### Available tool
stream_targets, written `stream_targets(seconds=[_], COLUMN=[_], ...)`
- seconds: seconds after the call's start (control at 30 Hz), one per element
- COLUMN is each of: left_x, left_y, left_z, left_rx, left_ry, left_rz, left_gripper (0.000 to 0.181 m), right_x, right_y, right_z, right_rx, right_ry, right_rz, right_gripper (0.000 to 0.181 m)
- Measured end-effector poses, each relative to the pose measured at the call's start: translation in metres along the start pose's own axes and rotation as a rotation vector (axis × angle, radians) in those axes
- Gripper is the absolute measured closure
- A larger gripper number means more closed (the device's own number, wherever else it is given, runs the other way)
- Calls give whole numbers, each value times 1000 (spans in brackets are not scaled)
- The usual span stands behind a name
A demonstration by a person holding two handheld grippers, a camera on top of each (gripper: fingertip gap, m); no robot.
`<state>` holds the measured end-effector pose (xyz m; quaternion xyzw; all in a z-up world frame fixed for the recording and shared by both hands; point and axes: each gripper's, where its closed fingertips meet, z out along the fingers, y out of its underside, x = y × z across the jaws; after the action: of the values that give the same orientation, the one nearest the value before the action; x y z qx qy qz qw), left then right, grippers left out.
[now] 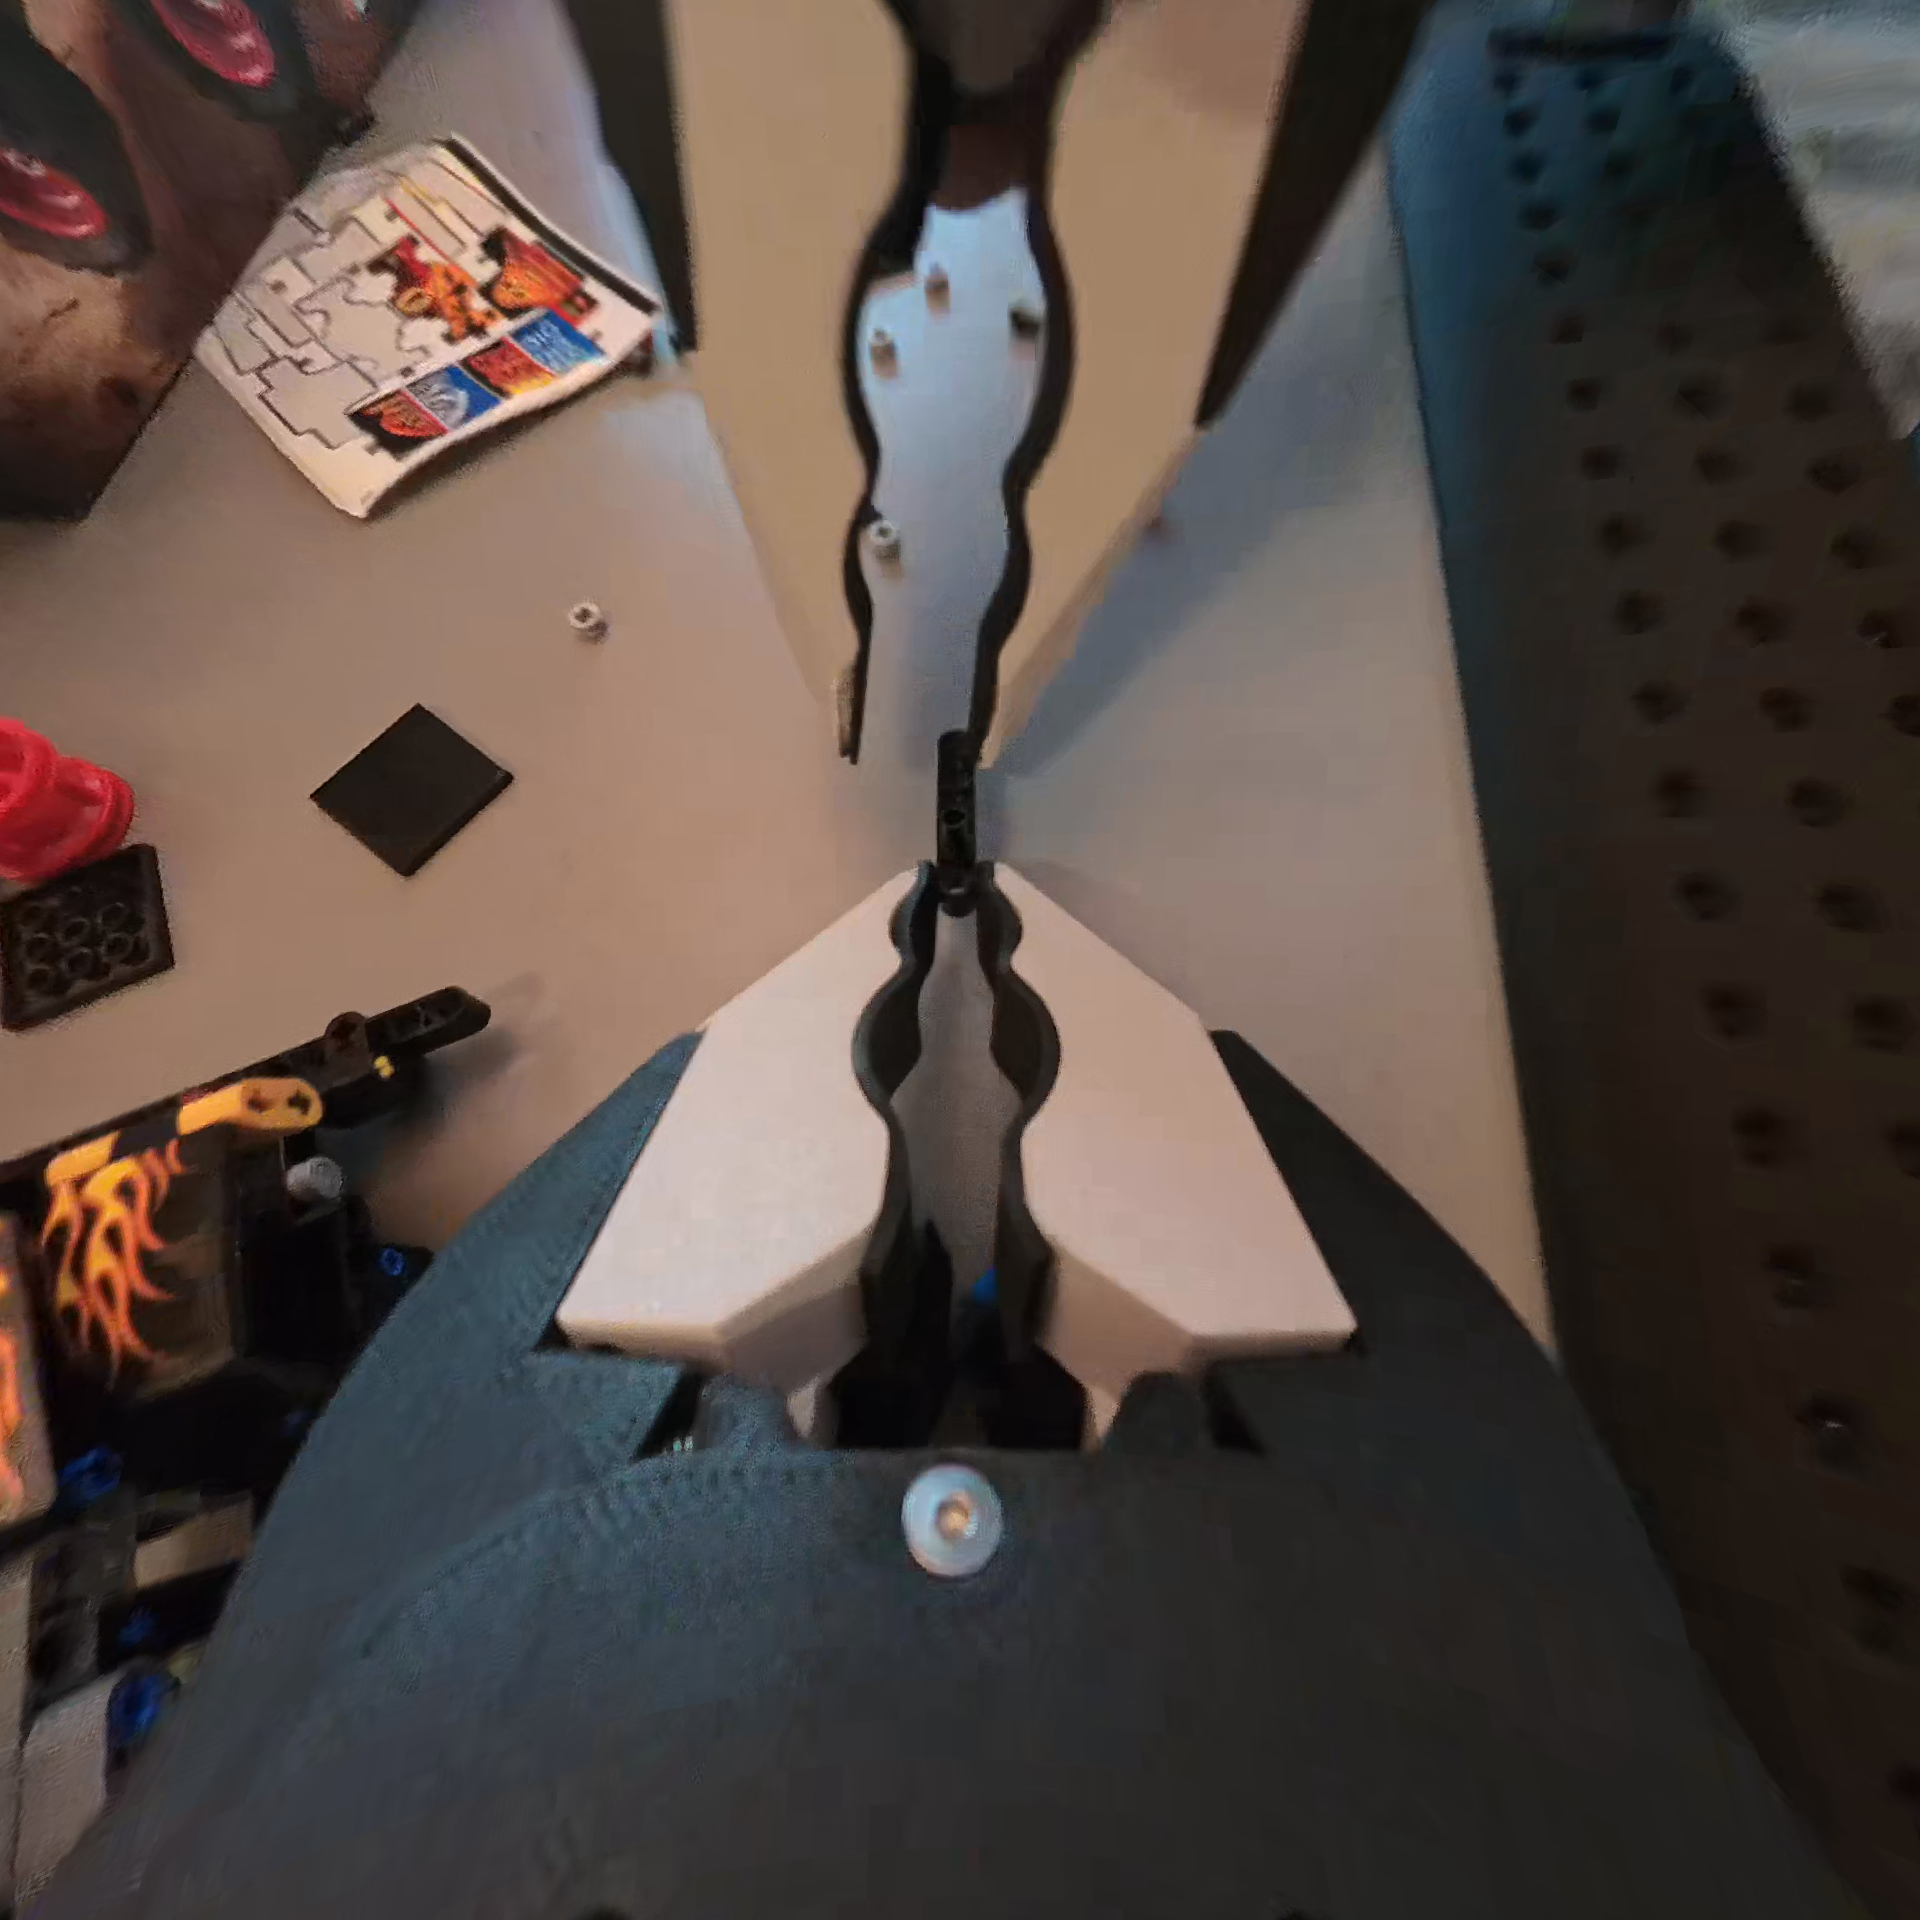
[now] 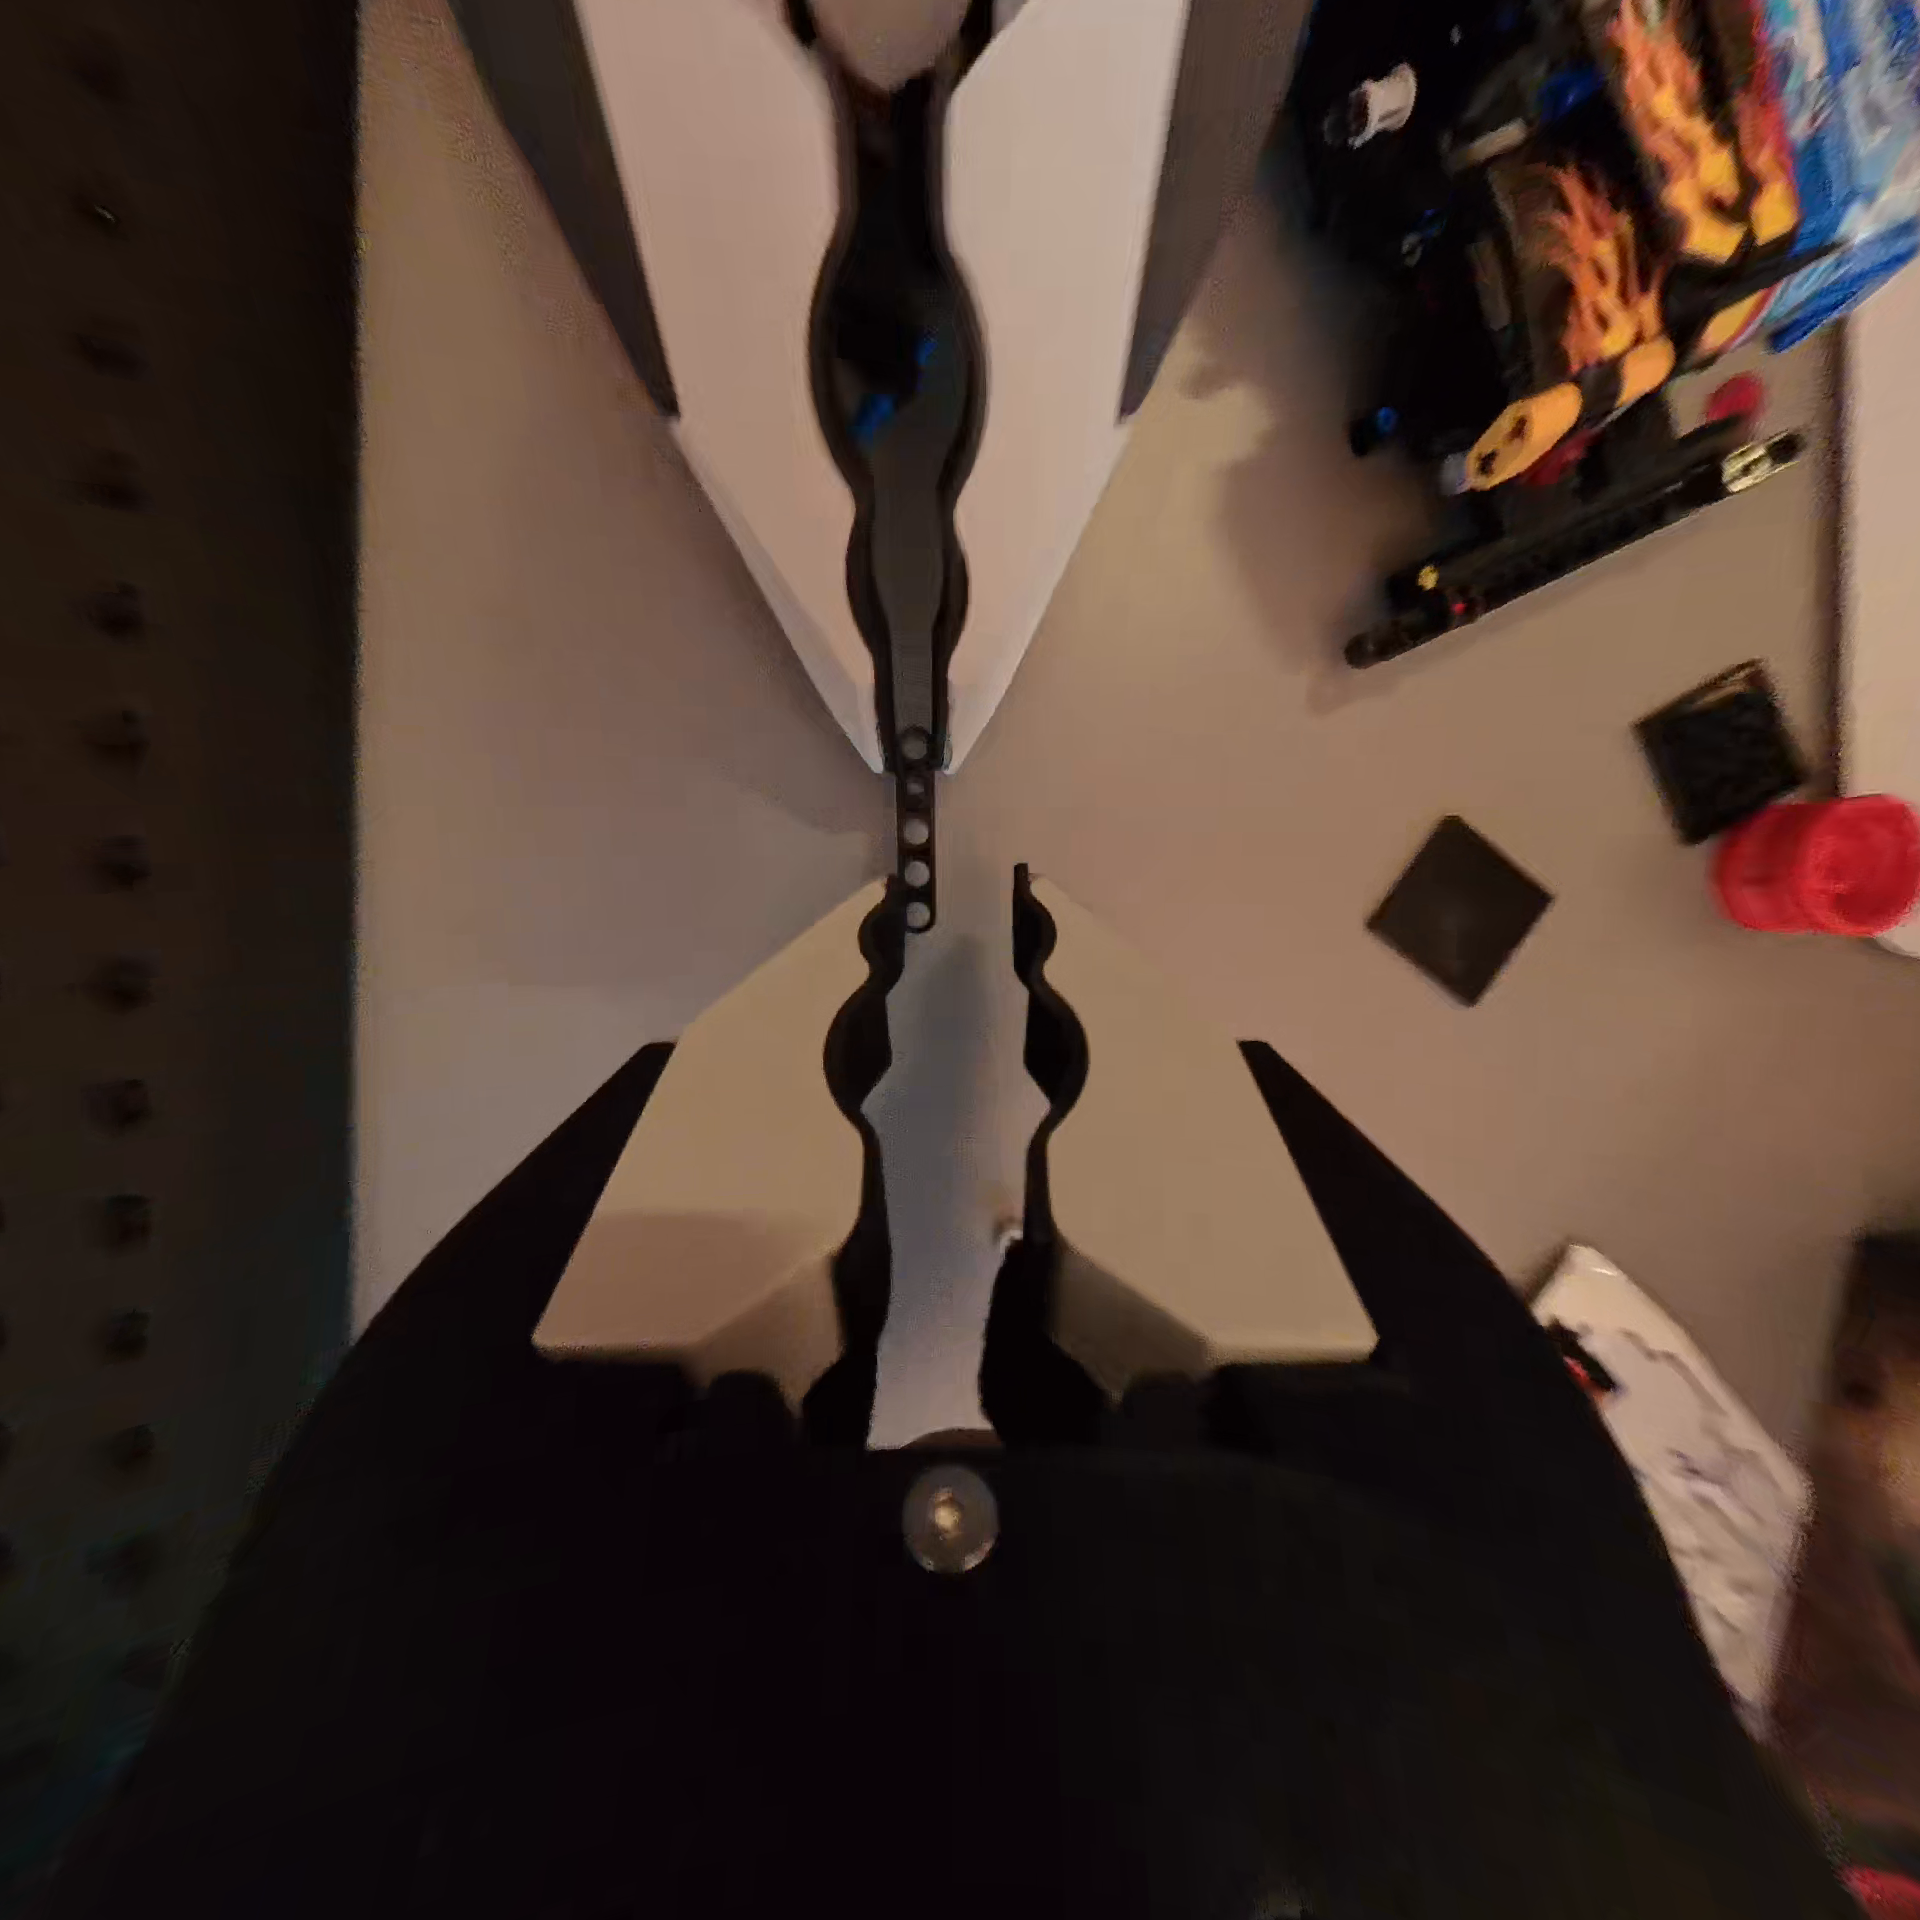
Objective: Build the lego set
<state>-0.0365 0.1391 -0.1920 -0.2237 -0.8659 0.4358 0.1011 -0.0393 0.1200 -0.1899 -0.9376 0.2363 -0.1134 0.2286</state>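
Note:
My left gripper point(image 1: 956, 878) is shut on one end of a thin black beam with holes point(image 1: 954, 800) and holds it above the table. In the right wrist view the same beam point(image 2: 915, 831) sticks out of the left gripper point(image 2: 914, 758) towards me. My right gripper point(image 2: 956, 888) is open. The beam's free end lies just inside its jaws, against the left finger point(image 2: 883, 935). In the left wrist view the right gripper point(image 1: 914, 732) comes in from the top, tip to tip with the left one. The part-built black model with flame stickers point(image 1: 125, 1247) point(image 2: 1590, 260) stands to the side.
A black square tile point(image 1: 410, 790) point(image 2: 1460, 909), a black studded plate point(image 1: 83, 935) point(image 2: 1714, 748) and a red wheel hub point(image 1: 57, 800) point(image 2: 1818, 862) lie on the table. A sticker sheet point(image 1: 416, 322) and small grey bits point(image 1: 588, 620) lie farther off. A dark perforated board point(image 1: 1714, 727) point(image 2: 125, 727) borders one side. The grippers are tip to tip, or close to it. The black square tile point(image 2: 1460, 909) is about 10 cm from my right fingertips. It is also in sight in the left wrist view point(image 1: 421, 766).

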Motion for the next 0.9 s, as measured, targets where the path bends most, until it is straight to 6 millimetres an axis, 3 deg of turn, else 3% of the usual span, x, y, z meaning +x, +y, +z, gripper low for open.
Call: stream_targets(seconds=[0.23, 0.37, 0.5, 0.6, 0.77, 0.9], left_x=[-4, -2, -4, -4, -10, -16], left_y=[-24, -33, -39, -39, -27, -18], left_z=[-27, -37, -54, -73, -101, -117], left_rx=[181, 241, 299, 331, 272, 242], left_ry=[122, 150, 140, 100, -171, -288], left_rz=[-309, -382, -429, -403, -115, -28], left_gripper=[175, 175, 175, 175, 168, 173], right_x=[7, 1, 9, 10, 7, 12], right_y=[-22, -31, -44, -64, -99, -118], right_z=[-20, -20, -26, -32, -28, -21], right_rx=[35, 59, 81, 155, 232, 249], right_ry=[402, 426, 539, 491, 307, 176], right_rz=[-326, -291, -259, -217, -205, -205], right_gripper=[156, 147, 174, 173, 174, 174])
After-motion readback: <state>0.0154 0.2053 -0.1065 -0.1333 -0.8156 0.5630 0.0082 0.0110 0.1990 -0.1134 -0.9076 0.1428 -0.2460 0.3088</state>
